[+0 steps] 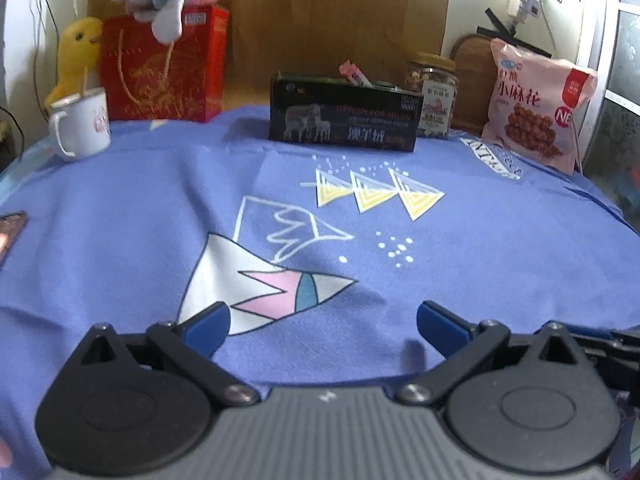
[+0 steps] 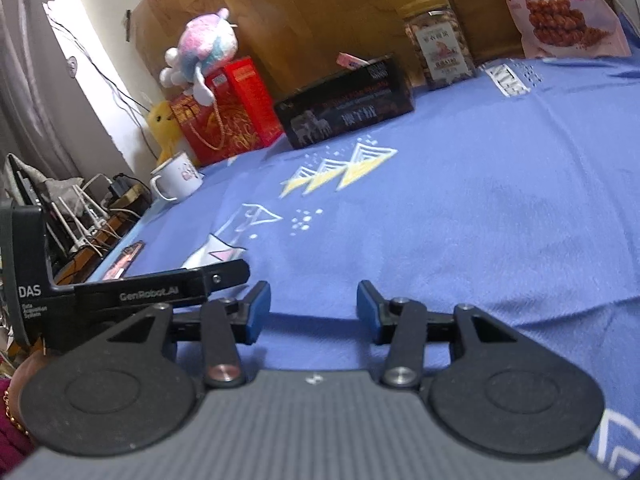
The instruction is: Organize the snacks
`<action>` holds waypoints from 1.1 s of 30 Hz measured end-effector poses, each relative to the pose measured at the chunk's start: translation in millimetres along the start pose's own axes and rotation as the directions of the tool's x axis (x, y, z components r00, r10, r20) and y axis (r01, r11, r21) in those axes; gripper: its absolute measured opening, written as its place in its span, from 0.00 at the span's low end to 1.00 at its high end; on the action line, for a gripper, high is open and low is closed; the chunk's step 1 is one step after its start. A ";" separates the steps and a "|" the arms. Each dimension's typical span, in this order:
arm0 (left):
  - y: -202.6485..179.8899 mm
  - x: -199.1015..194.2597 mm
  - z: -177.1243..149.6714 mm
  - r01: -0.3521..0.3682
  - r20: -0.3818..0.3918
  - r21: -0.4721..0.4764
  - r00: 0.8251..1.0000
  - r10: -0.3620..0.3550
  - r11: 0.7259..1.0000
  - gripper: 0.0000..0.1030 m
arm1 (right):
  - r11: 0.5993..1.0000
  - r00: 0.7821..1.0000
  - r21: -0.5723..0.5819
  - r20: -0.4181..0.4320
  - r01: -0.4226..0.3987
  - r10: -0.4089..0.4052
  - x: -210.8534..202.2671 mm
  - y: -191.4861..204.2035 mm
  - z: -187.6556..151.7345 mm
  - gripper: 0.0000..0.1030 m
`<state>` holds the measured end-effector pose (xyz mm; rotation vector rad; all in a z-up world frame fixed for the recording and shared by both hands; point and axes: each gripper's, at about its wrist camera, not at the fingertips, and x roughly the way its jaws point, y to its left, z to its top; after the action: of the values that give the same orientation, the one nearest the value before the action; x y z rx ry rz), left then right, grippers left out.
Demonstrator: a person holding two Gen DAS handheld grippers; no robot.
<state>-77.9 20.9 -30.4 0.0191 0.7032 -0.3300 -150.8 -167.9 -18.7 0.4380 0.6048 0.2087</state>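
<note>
Left wrist view: left gripper low over blue cloth, fingers wide apart, empty. Far ahead, black box with pink packet poking out; nut jar just right, pink snack bag far right.

Right wrist view: right gripper parted, holding nothing. Jar and bag outside box; sorting seemingly barely begun.

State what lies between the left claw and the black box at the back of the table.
Only bare blue printed cloth lies between the open left claw and the black box; the left wrist view shows this.
</note>
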 end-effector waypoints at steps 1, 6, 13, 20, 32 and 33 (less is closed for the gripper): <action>-2.7 -5.0 0.4 -0.011 0.014 0.009 1.000 0.011 1.000 1.00 | 1.000 1.000 -0.011 0.013 0.005 -0.005 -3.4 2.7 0.7 0.49; -16.5 -36.1 7.2 -0.052 0.090 0.048 0.995 0.048 0.997 1.00 | 0.998 0.994 -0.066 0.105 0.015 -0.008 -28.5 22.8 10.5 0.49; -39.3 -74.1 17.1 -0.110 0.185 0.155 0.979 0.081 0.982 1.00 | 0.994 0.982 -0.113 0.184 -0.009 0.030 -59.5 40.1 26.2 0.52; -46.1 -100.5 19.5 -0.094 0.257 0.192 0.965 0.043 0.977 1.00 | 0.990 0.973 -0.139 0.222 -0.035 0.066 -78.8 45.0 33.5 0.59; -36.2 -116.8 25.7 -0.057 0.228 0.127 0.973 0.027 0.990 1.00 | 0.984 0.971 -0.178 0.231 -0.019 0.061 -77.1 52.5 28.5 0.60; -35.6 -117.0 25.4 -0.055 0.226 0.127 0.974 0.025 0.990 1.00 | 0.984 0.971 -0.177 0.230 -0.019 0.060 -77.4 52.7 28.3 0.60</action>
<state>-156.1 18.0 66.9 0.1202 0.4552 -0.3336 -199.8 -154.9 65.0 0.3005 0.3417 0.2420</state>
